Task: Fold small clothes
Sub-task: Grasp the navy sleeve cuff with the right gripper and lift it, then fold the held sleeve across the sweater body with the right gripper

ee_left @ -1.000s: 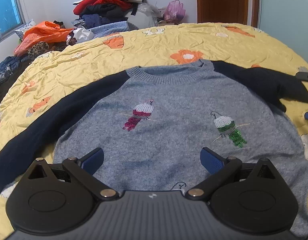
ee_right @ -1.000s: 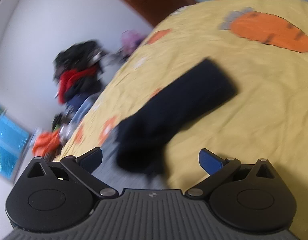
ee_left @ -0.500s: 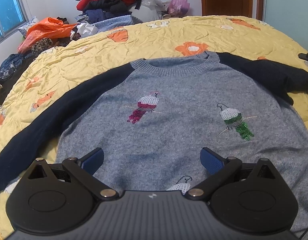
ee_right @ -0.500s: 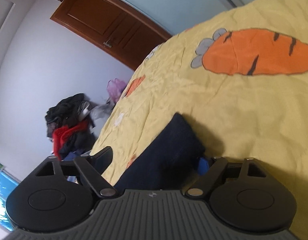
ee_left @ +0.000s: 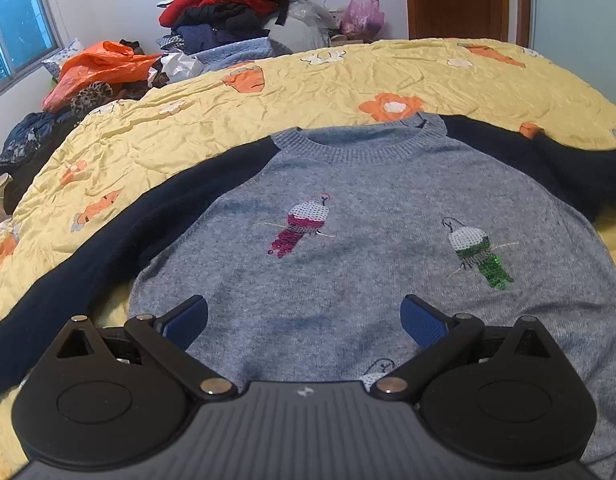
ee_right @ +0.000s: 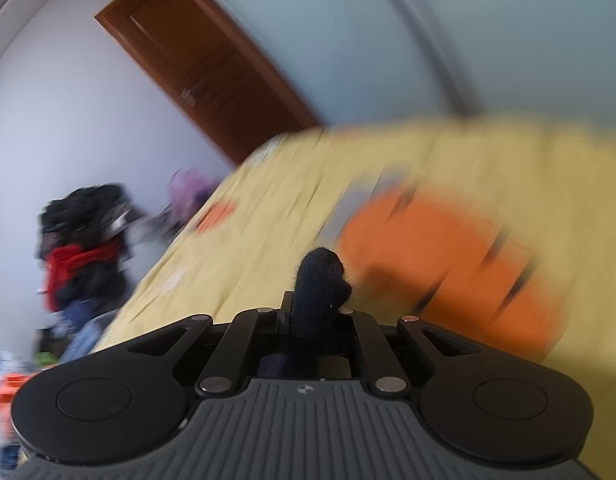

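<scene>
Grey sweater (ee_left: 348, 248) flat on bedspread, navy sleeves (ee_left: 107, 256) spread.

A home bedroom: a bed (ee_left: 348, 80) under a yellow carrot-print sheet, heaped clothes (ee_left: 227, 4) against the wall, a wooden door (ee_left: 456, 0).

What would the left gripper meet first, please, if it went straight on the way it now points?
Most likely the grey front of the sweater: the left gripper is angled down over it with its jaws open and nothing between them. How far off the knit lies is hard to judge through the fisheye.
</scene>
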`<move>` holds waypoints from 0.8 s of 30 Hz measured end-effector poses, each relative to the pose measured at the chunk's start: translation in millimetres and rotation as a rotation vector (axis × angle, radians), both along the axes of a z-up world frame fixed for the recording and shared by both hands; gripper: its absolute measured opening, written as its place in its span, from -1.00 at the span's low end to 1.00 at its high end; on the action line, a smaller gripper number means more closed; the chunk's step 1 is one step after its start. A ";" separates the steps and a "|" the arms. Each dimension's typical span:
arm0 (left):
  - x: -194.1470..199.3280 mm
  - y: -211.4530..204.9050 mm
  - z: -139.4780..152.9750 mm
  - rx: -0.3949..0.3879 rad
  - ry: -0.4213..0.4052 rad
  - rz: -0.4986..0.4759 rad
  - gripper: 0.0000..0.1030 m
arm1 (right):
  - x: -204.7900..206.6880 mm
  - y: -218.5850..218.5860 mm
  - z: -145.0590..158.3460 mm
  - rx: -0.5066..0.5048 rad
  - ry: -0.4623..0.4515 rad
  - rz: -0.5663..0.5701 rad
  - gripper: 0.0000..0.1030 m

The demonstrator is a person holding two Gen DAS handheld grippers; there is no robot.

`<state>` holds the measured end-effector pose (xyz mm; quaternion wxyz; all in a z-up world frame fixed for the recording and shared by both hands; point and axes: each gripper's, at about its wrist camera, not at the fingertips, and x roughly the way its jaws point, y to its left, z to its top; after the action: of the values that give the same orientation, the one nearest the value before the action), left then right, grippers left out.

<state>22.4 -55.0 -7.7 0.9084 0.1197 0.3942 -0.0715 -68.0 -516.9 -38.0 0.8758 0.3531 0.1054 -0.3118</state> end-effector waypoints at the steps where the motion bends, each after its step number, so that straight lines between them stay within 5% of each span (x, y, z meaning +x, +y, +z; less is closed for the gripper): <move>1: 0.9 1.5 -0.4 -0.010 0.003 0.002 1.00 | -7.4 -11.4 7.1 -0.031 0.015 -0.026 -0.66; 5: 5.3 5.7 -3.2 -0.036 0.017 0.013 1.00 | -23.3 -42.3 22.5 -0.083 0.074 -0.040 -0.67; 8: 8.9 7.8 -4.4 -0.037 0.013 0.025 1.00 | -14.9 -26.5 29.6 -0.170 0.146 -0.012 -0.67; 17: 20.5 28.1 -7.5 -0.034 0.013 0.084 1.00 | 62.2 135.5 65.1 -0.527 0.150 0.361 -0.67; 24: 24.3 51.9 -9.0 -0.056 0.015 0.106 1.00 | 100.5 250.7 82.1 -0.604 0.169 0.599 -0.67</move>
<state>46.7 -3.1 -16.7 0.9110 0.0727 0.4045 -0.0350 32.5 -266.2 44.1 0.9799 0.0080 0.1787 -0.0885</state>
